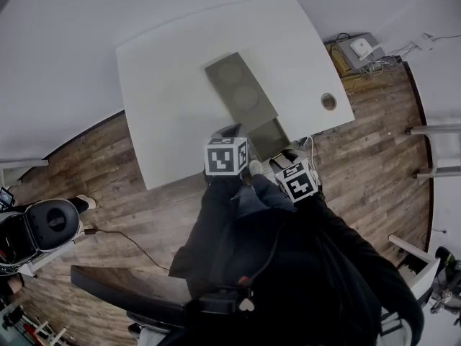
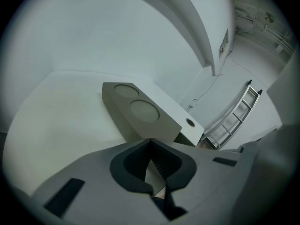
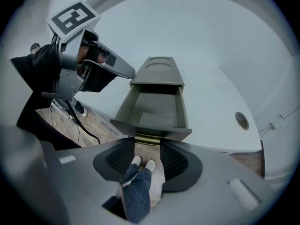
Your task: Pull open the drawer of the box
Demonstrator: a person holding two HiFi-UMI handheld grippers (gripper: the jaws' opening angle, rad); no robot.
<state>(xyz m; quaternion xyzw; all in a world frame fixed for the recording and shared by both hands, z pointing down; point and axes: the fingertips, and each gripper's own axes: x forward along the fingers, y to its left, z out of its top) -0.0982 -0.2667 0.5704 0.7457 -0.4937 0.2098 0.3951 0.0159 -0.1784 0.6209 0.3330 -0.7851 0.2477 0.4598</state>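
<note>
No word, number or brand can be read in any view. The only signs are the square black-and-white markers on the two tools' cubes. In the head view, just below the middle of the frame, the left tool's cube (image 1: 227, 156) shows a white-bordered black square with a blocky white figure inside. To its right, the right tool's cube (image 1: 297, 180) carries a similar marker with a different figure, turned at an angle. In the right gripper view, the left tool's cube stands at the upper left of the frame. One marker face is turned toward the camera, its angular white figure forming no true letter.
</note>
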